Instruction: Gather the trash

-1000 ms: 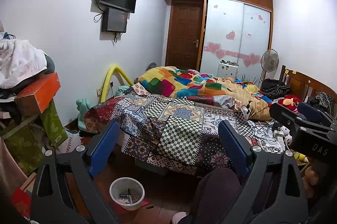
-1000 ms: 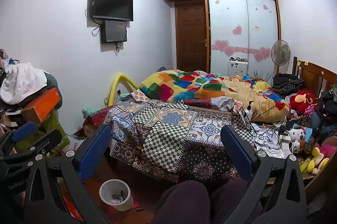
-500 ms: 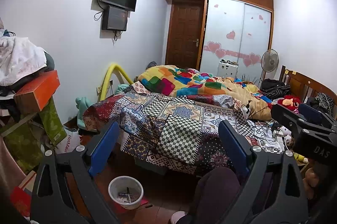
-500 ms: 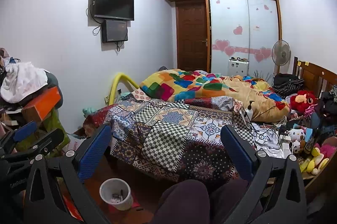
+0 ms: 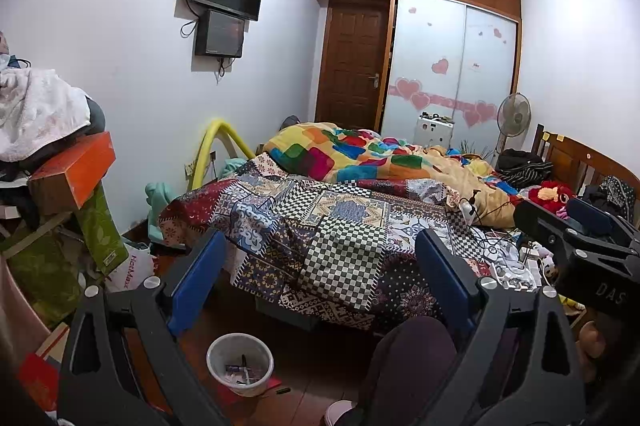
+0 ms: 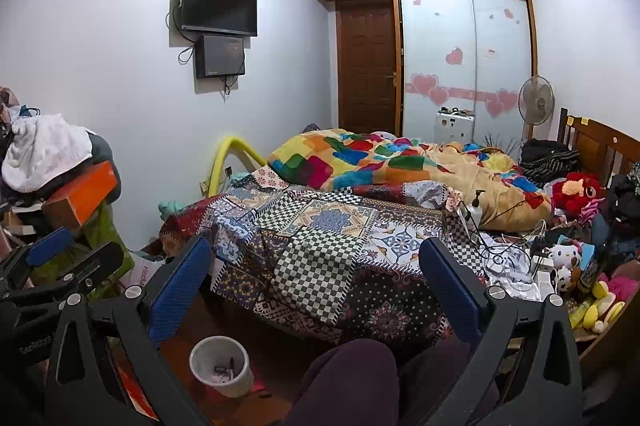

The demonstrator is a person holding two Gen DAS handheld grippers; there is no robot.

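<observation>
Both my jaws stand wide and empty, the left gripper (image 5: 316, 290) and right gripper (image 6: 316, 290) held above the floor. Below sits the white bin (image 5: 240, 362), some scraps inside, a small dark scrap (image 5: 283, 391) just beside it. It looks light and stiff; I judge pinching across its middle best.

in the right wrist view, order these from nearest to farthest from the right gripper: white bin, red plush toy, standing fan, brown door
1. white bin: on the floor, low left, just below the right gripper.
2. red plush toy: on the right side of the bed, by the headboard.
3. standing fan: far right, by the wardrobe.
4. brown door: far wall; too close to the fan to rank firmly.
</observation>
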